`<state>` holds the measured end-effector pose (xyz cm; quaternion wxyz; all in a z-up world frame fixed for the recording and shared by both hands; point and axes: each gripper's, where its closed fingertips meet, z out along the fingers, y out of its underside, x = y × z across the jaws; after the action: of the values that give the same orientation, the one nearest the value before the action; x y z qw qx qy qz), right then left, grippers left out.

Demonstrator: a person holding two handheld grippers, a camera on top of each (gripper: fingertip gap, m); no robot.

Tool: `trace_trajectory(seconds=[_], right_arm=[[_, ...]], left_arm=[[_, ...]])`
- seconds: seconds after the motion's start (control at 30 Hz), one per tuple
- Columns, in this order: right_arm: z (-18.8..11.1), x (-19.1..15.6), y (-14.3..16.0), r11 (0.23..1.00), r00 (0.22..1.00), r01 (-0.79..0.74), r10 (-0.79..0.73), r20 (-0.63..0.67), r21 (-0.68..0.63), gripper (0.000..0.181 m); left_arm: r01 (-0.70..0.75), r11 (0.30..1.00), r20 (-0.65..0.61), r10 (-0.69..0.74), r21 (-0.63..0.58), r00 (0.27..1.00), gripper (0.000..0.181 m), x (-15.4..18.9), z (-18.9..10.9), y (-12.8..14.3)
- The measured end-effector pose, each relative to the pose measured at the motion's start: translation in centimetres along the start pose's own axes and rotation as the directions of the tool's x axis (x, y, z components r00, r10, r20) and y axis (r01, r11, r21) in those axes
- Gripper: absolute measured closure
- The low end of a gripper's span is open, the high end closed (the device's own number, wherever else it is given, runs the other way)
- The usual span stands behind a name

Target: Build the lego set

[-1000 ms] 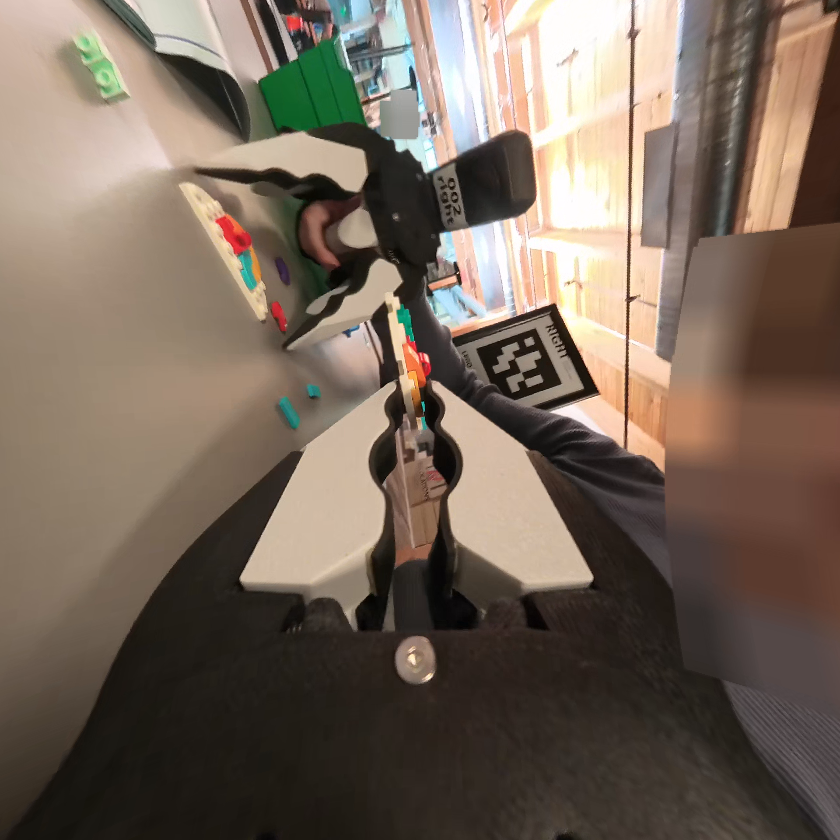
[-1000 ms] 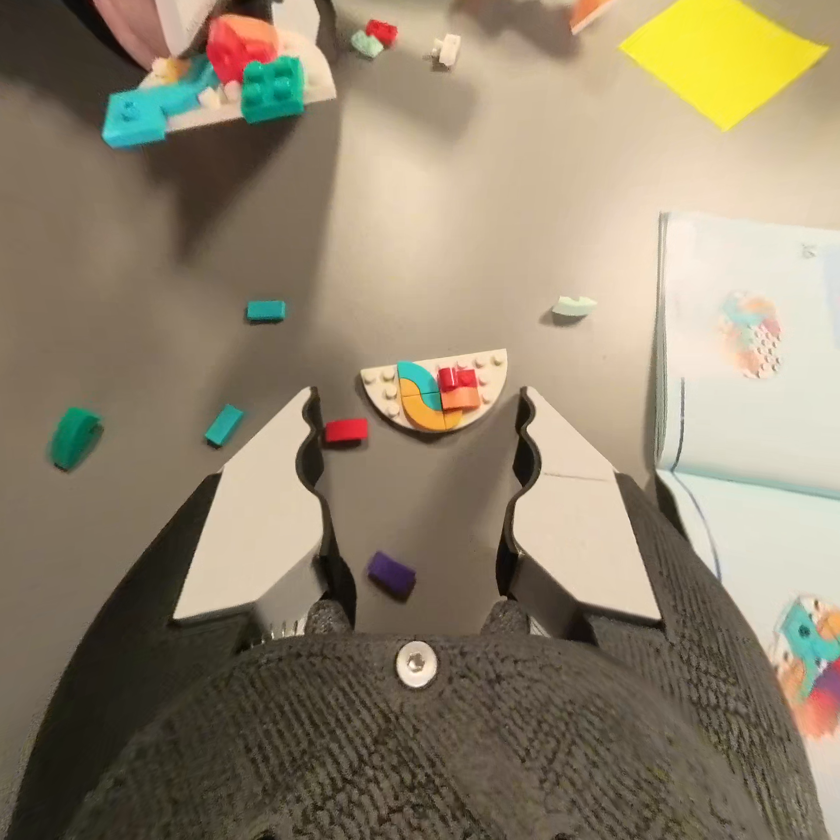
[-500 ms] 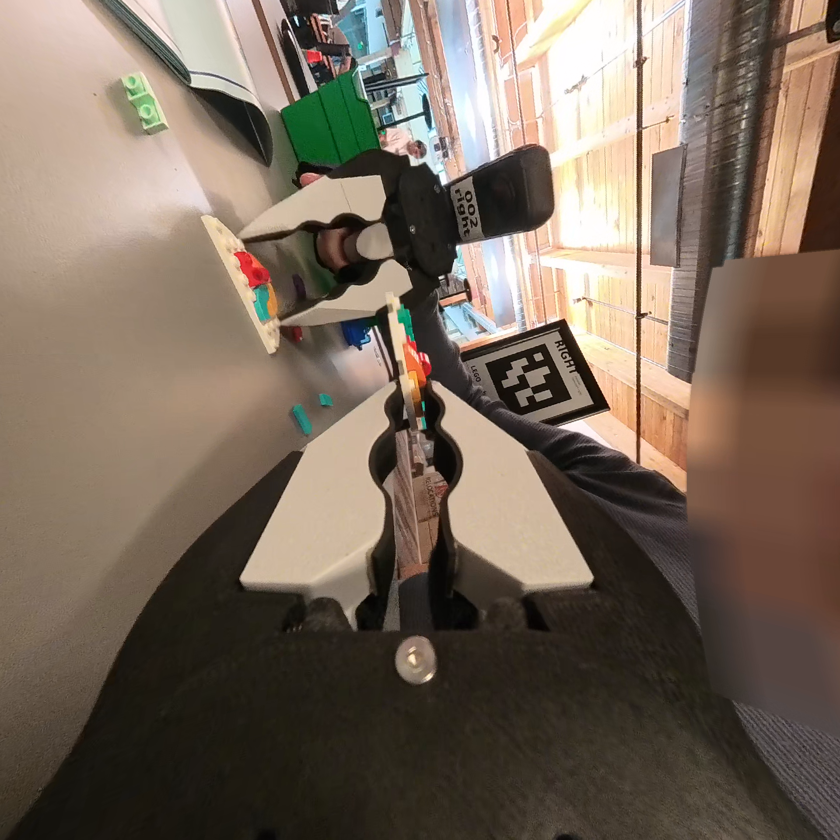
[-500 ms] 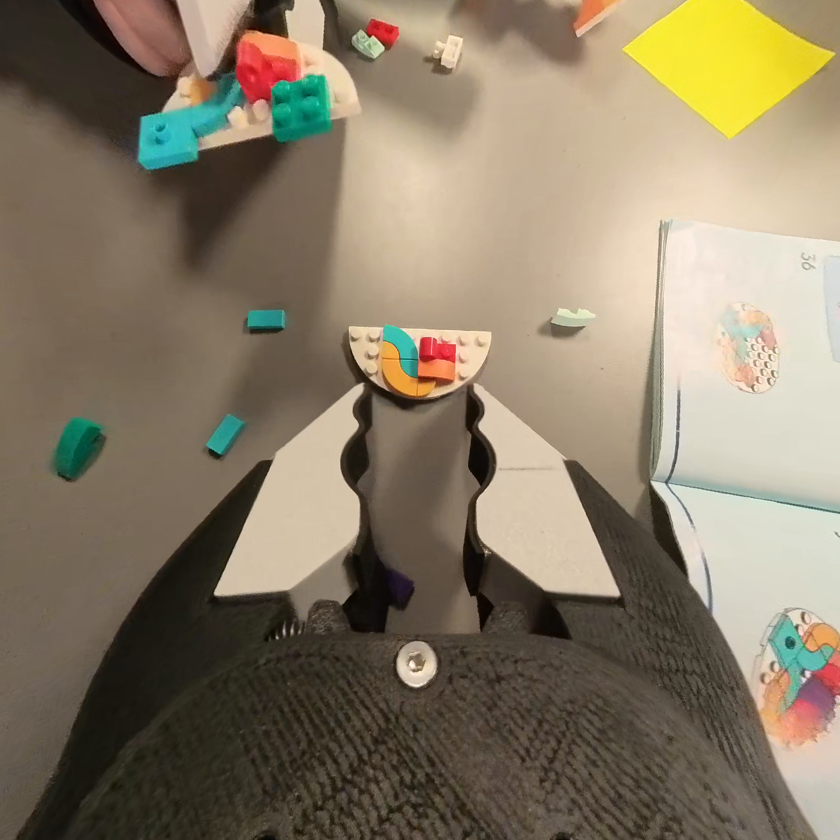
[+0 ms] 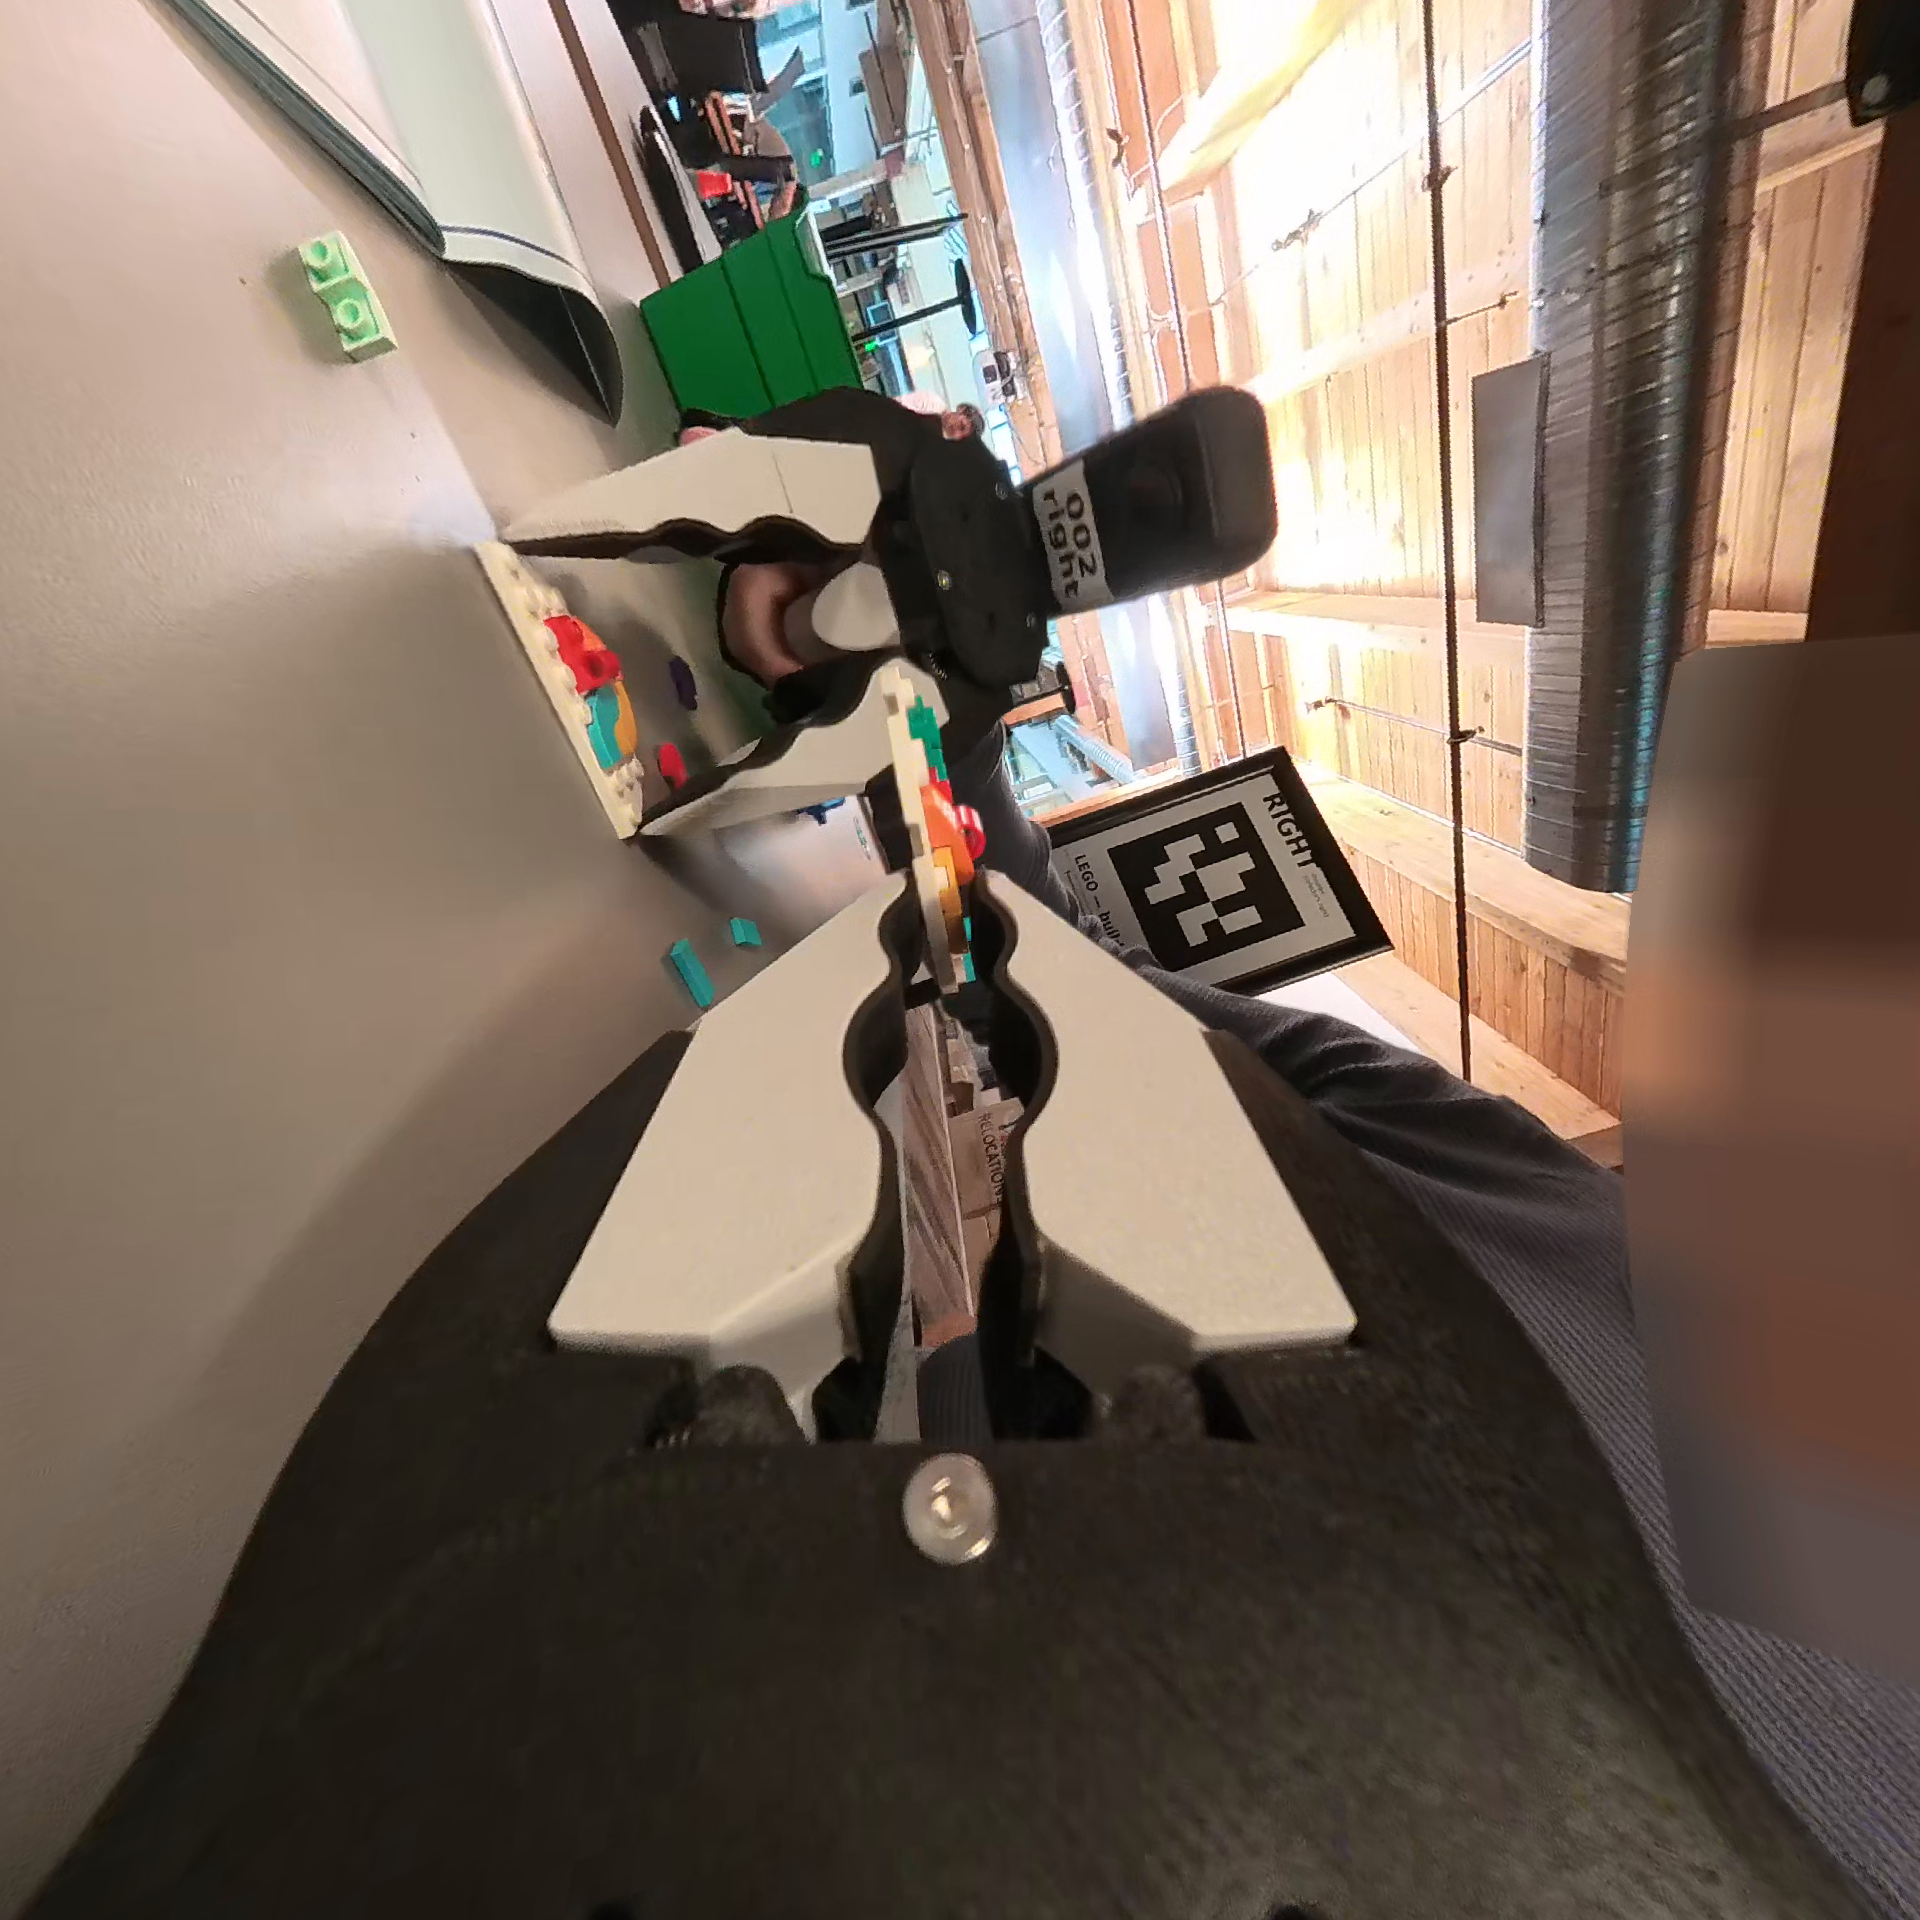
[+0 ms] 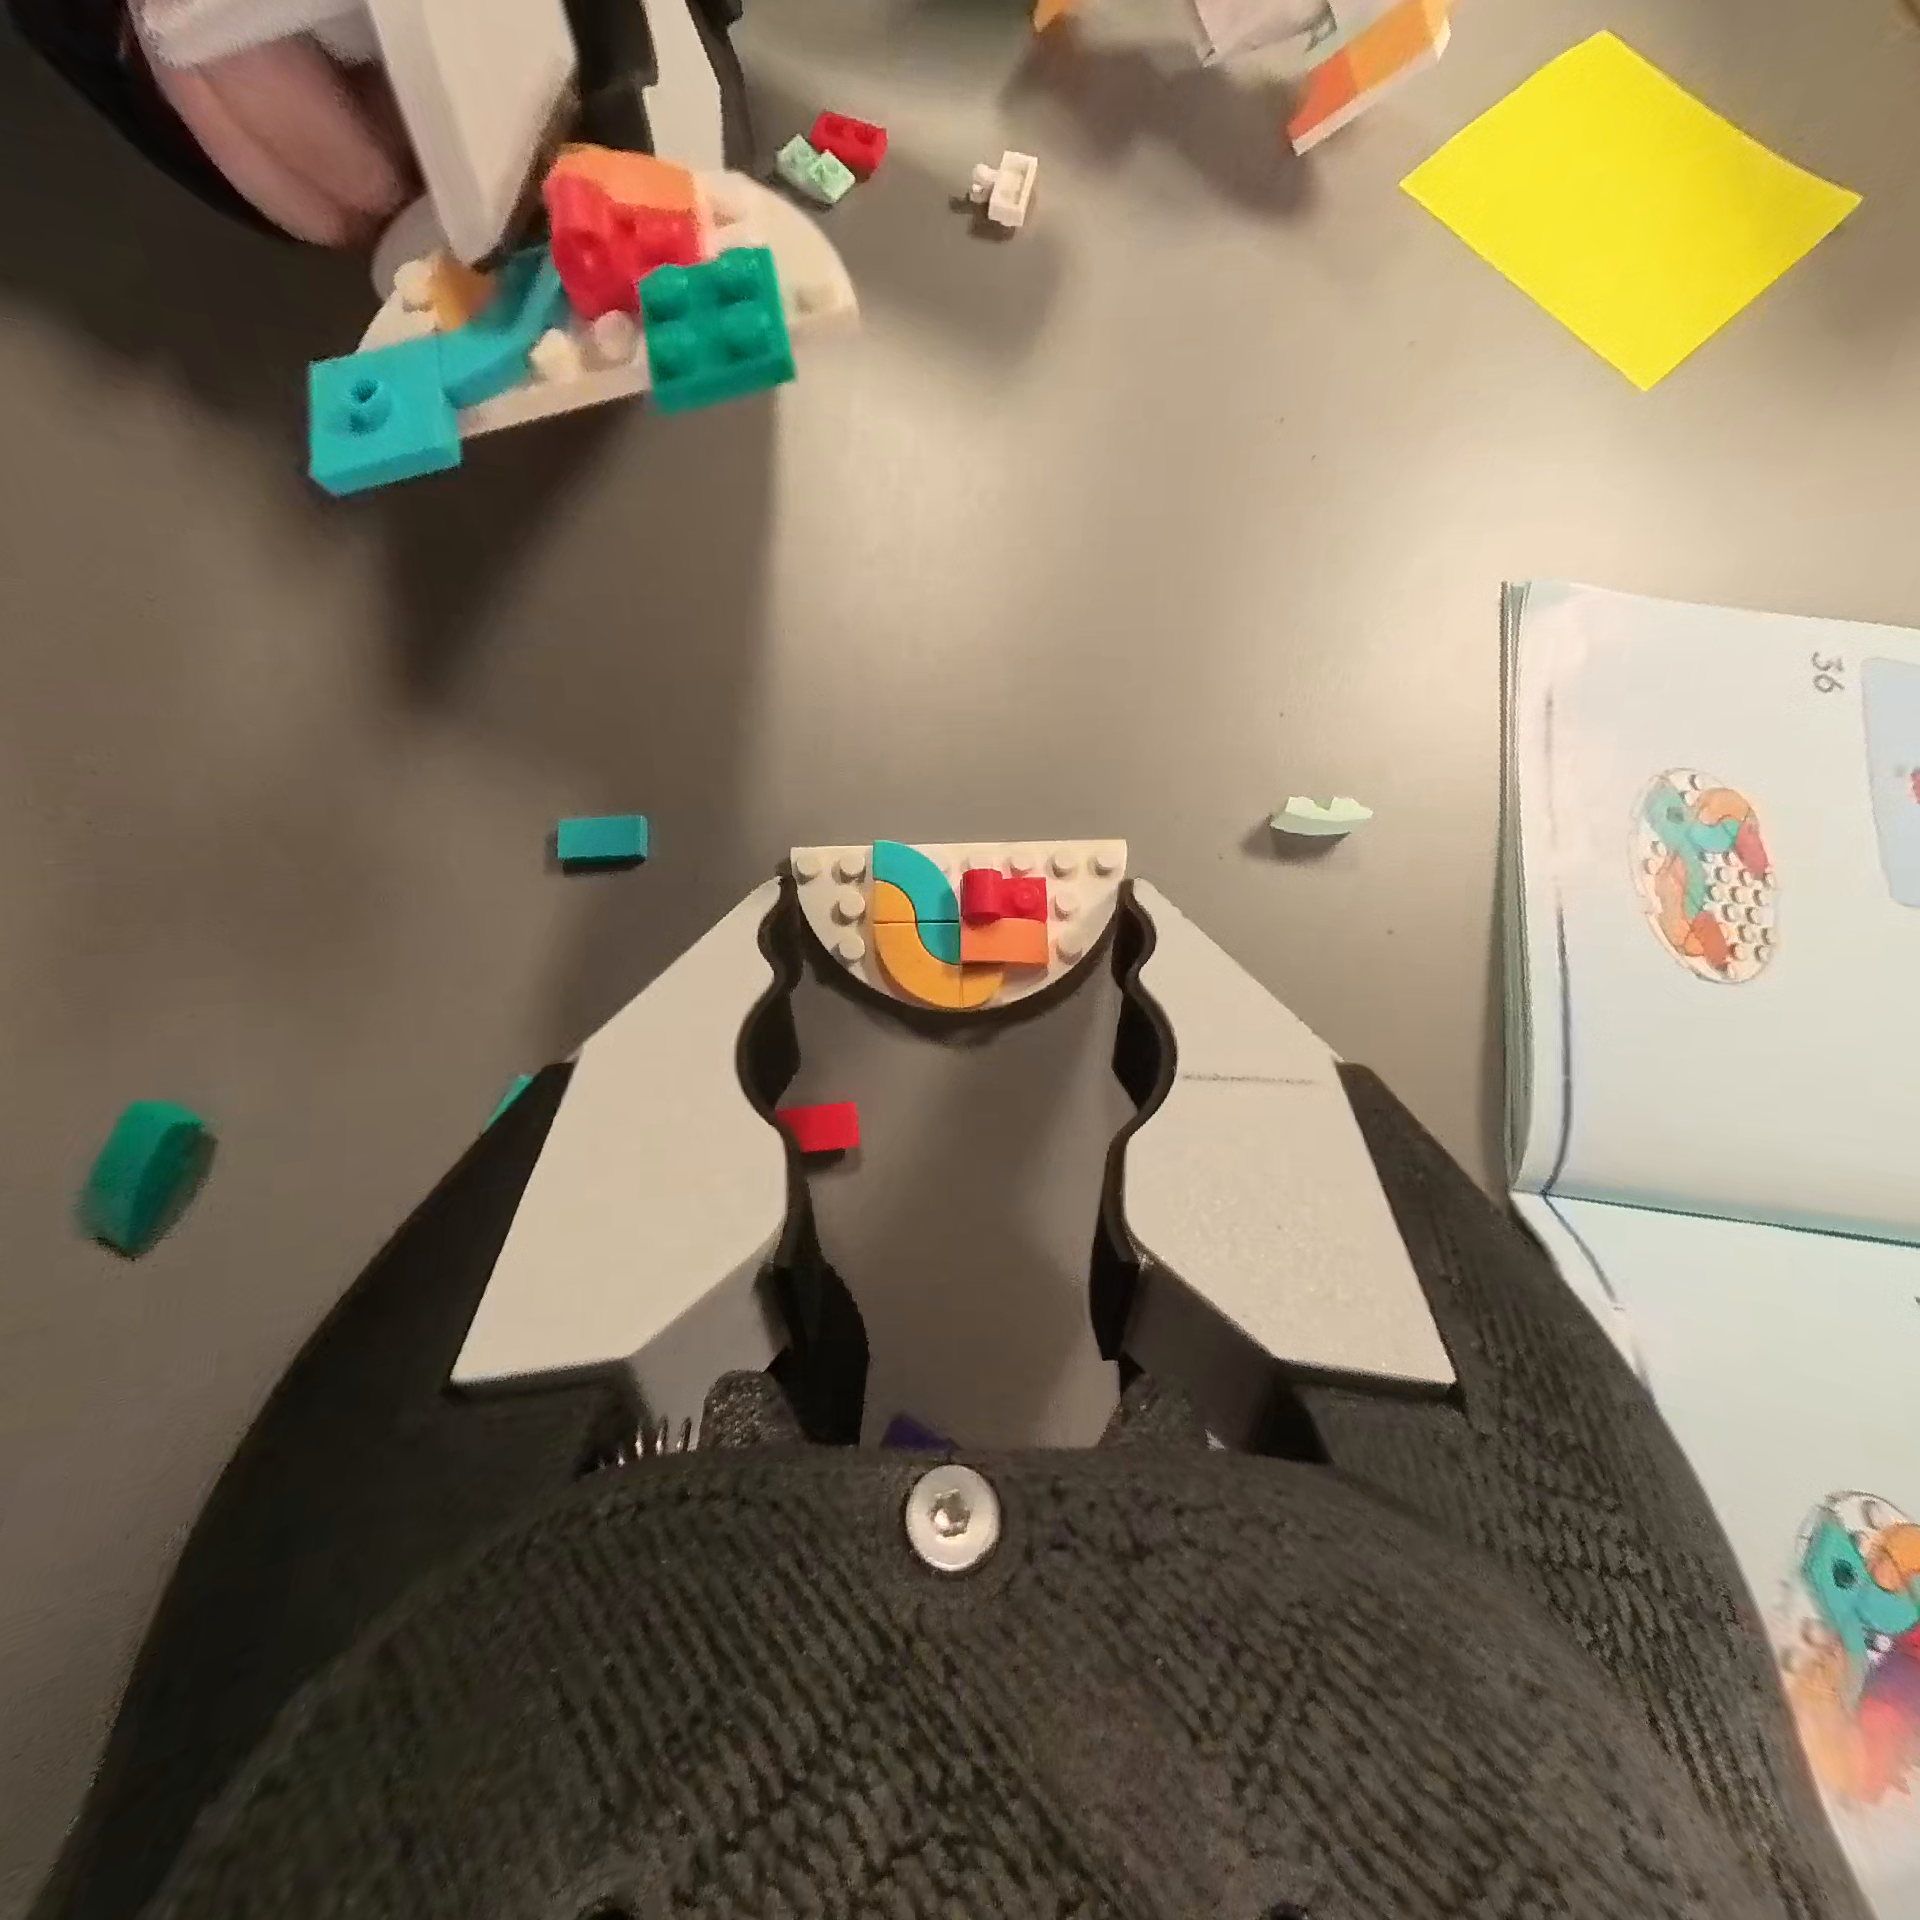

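White half-plates (image 6: 1081,914) (image 5: 914,790) — both gripped.

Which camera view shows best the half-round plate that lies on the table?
The right wrist view: it shows the half-round plate from above, between the right claw tips. The left wrist view shows it only obliquely, farther away.

We see a yellow square of paper (image 6: 1629,208) lying flat on the grey table (image 6: 1039,582), well apart from an open booklet (image 6: 1704,935) at the right edge, its pale blue pages showing coloured drawings. Off the table, a framed black-and-white marker sign (image 5: 1221,871) stands tilted, green bins (image 5: 753,322) sit farther back, and a grey duct (image 5: 1600,416) runs along the wooden ceiling planks (image 5: 1340,312)
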<state>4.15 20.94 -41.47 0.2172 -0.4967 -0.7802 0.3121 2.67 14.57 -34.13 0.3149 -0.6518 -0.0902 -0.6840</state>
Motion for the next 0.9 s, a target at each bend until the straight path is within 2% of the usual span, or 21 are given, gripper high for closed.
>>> trace_trajectory(seconds=[0.13, 0.2, 0.23, 0.37, 0.43, 0.53, 0.6, 0.67, 0.77, 0.83, 0.9], right_arm=[[-0.9, -1.0, -1.0, 0.997, 0.998, 0.065, -0.065, -0.002, 0.032, 0.123], [-2.0, -1.6, -2.0, 0.994, 0.996, 0.089, -0.088, -0.009, 0.061, 0.141], [-2.5, -1.8, -2.3, 0.993, 0.996, 0.092, -0.091, -0.015, 0.069, 0.143], [-2.6, -1.7, -0.8, 0.998, 0.998, 0.047, -0.049, -0.041, -0.042, 0.138], [-2.4, -2.0, -0.1, 0.997, 0.999, -0.016, 0.013, -0.036, -0.076, 0.136], [-3.3, -3.6, -1.1, 0.985, 0.985, -0.172, 0.172, -0.035, -0.002, 0.131], [-4.3, -5.1, -1.2, 0.964, 0.961, -0.266, 0.266, -0.081, 0.012, 0.128], [-4.9, -8.2, -1.9, 0.919, 0.918, -0.39, 0.393, -0.052, 0.057, 0.128], [-4.3, -12.8, -2.0, 0.833, 0.835, -0.548, 0.55, -0.004, 0.076, 0.126], [-3.4, -14.4, -2.0, 0.776, 0.78, -0.62, 0.626, -0.022, 0.117, 0.125], [-2.7, -15.1, -2.0, 0.718, 0.721, -0.672, 0.69, -0.061, 0.18, 0.124]], left_arm=[[-0.011, 1.0, 0.002, 0.011, 0.007, 1.0, 0.175, 0.1, 0.0, -0.1], [-0.035, 0.999, 0.052, 0.034, 0.015, 0.998, 0.174, -0.5, 0.0, -0.2], [-0.05, 0.999, 0.084, 0.049, 0.011, 0.995, 0.175, -0.8, 0.1, -0.1], [-0.096, 0.995, 0.152, 0.097, -0.011, 0.984, 0.175, -1.3, 0.2, 0.2], [-0.134, 0.991, 0.185, 0.135, -0.018, 0.973, 0.175, -1.5, -0.1, 0.1], [-0.157, 0.987, 0.197, 0.159, -0.026, 0.967, 0.175, -1.2, -0.6, 0.5], [-0.154, 0.987, 0.194, 0.162, -0.054, 0.968, 0.174, -0.9, -1.0, 1.5], [-0.15, 0.98, 0.212, 0.175, -0.128, 0.961, 0.175, -1.0, -1.2, 3.1], [-0.176, 0.949, 0.294, 0.251, -0.261, 0.922, 0.174, -2.1, -1.2, 5.3], [-0.198, 0.925, 0.348, 0.312, -0.325, 0.884, 0.174, -3.0, -1.0, 6.0], [-0.193, 0.911, 0.355, 0.327, -0.364, 0.876, 0.174, -3.4, -0.6, 6.6]])
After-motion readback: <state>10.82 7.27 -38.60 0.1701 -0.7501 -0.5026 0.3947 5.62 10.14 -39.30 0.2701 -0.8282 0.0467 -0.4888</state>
